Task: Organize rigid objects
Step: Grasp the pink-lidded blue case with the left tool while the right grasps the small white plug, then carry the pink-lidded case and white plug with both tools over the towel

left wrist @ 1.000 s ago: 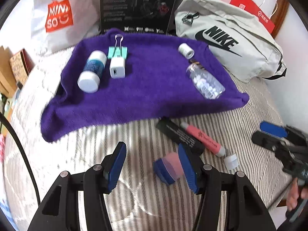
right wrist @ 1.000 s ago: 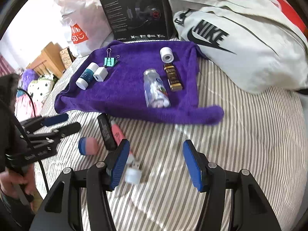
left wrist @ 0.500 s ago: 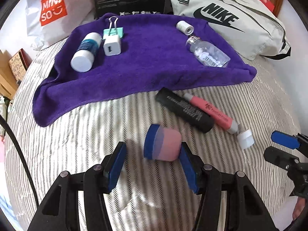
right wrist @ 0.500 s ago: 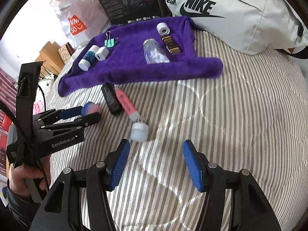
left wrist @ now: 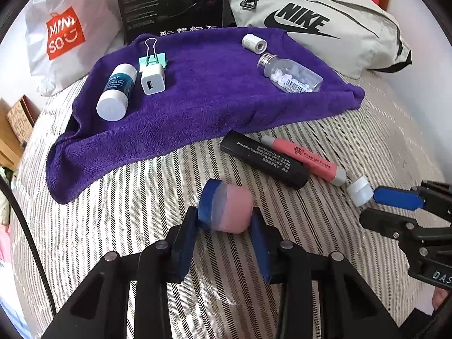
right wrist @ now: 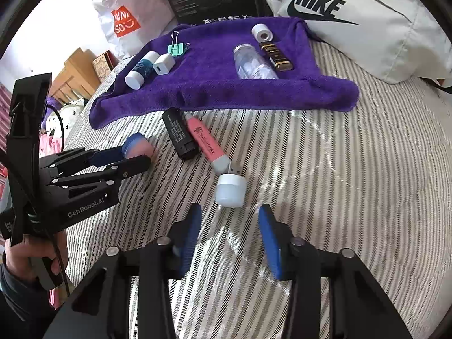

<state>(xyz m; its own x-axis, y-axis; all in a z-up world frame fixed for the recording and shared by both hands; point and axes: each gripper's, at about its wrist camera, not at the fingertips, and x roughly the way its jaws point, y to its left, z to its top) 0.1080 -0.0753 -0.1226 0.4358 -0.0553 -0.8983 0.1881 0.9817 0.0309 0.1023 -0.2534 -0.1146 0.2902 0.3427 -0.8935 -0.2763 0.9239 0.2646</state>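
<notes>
My left gripper [left wrist: 224, 230] is shut on a small pink jar with a blue lid [left wrist: 226, 208], which lies on its side on the striped bed; the jar also shows in the right wrist view [right wrist: 138, 147]. My right gripper [right wrist: 230, 227] is open, its fingers just short of a small white jar [right wrist: 230, 188] on the bed. A black tube [right wrist: 180, 135] and a pink highlighter [right wrist: 207, 144] lie side by side near the purple towel [right wrist: 214, 90]. On the towel lie a white bottle [left wrist: 115, 96], a charger [left wrist: 152, 82], a binder clip [left wrist: 154, 56], a clear bottle [left wrist: 291, 77] and a white roll [left wrist: 253, 43].
A grey Nike bag [left wrist: 319, 19], a black box [left wrist: 169, 0] and a white Miniso bag [left wrist: 62, 34] stand behind the towel. A small brown bottle [right wrist: 275, 56] lies on the towel's right side. Wooden furniture [right wrist: 76, 76] stands beyond the bed's left edge.
My left gripper moved forward around the pink jar and closed on it. My right gripper moved forward and down toward the small white jar, staying open.
</notes>
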